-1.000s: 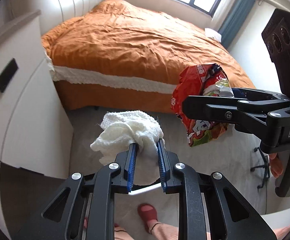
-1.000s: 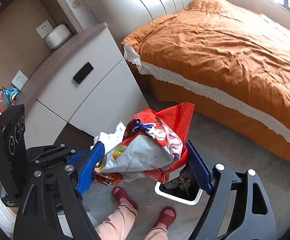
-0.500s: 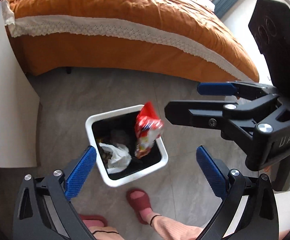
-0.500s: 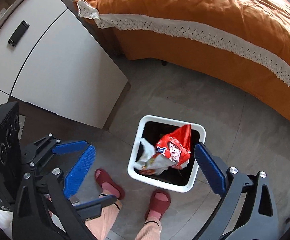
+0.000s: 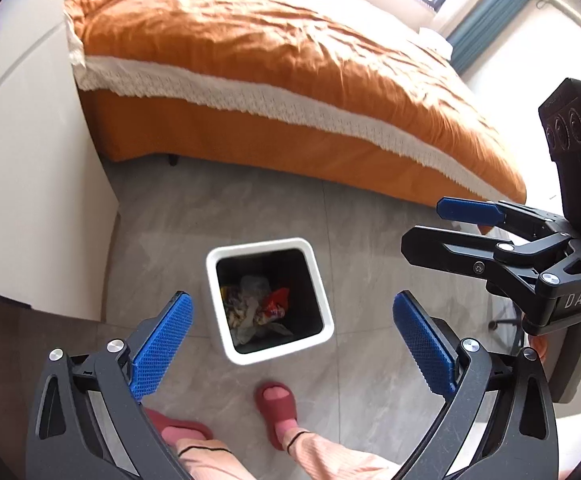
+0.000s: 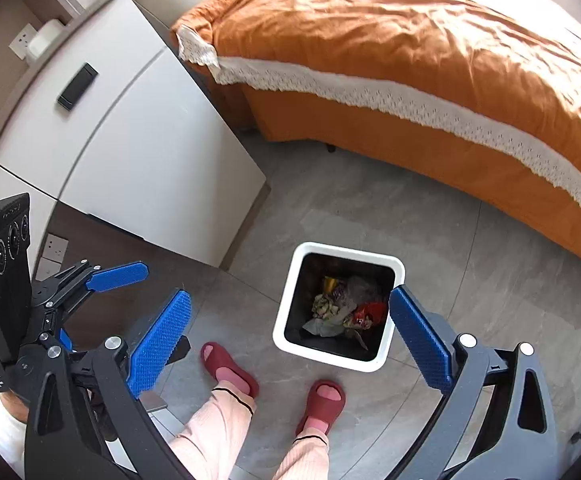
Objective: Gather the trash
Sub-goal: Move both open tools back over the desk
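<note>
A white square trash bin with a black inner lining stood upright on the grey tiled floor, near the side of the bed and just ahead of the person's slippered feet. Its top was open. Trash lay loose at its bottom: a red snack wrapper crumpled toward one side, pale crumpled paper or tissue beside and partly under it, and a few yellowish scraps mixed in. In the right wrist view the same red wrapper lay against the bin's inner wall. Nothing of the trash rose above the rim.
</note>
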A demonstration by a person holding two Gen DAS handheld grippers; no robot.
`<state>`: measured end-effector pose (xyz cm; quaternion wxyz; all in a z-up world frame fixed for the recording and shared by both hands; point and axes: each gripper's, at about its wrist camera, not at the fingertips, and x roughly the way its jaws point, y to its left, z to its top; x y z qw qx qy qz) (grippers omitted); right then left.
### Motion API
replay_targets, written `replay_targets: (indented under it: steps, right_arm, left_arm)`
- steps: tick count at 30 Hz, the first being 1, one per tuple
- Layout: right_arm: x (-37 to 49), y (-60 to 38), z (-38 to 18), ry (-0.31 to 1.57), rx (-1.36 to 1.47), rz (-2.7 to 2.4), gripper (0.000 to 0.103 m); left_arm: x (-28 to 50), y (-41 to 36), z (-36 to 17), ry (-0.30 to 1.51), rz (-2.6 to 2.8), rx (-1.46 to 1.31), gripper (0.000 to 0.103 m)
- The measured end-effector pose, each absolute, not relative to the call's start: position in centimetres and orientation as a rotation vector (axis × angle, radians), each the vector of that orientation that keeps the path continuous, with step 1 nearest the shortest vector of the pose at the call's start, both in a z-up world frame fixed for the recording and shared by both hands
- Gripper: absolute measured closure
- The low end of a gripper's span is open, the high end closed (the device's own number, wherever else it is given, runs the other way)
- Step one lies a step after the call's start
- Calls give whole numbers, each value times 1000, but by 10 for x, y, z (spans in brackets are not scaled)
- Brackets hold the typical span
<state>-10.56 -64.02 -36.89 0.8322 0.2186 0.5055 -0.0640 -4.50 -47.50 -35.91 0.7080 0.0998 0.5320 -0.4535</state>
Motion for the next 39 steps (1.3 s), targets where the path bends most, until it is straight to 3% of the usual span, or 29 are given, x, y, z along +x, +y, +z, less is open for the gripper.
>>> replay_targets:
  steps: [12, 21, 39]
  right_arm:
    - [-94, -620, -259, 916, 398, -58, 4]
    - [-53, -576, -198, 847, 317, 93, 4]
    - [86, -406, -107, 733, 130, 434, 4]
  left_arm:
    - [-36, -440, -242, 997, -903, 189, 5]
    - [-13, -369, -175, 898, -705, 73, 5]
    - [51, -185, -97, 724, -339, -35, 5]
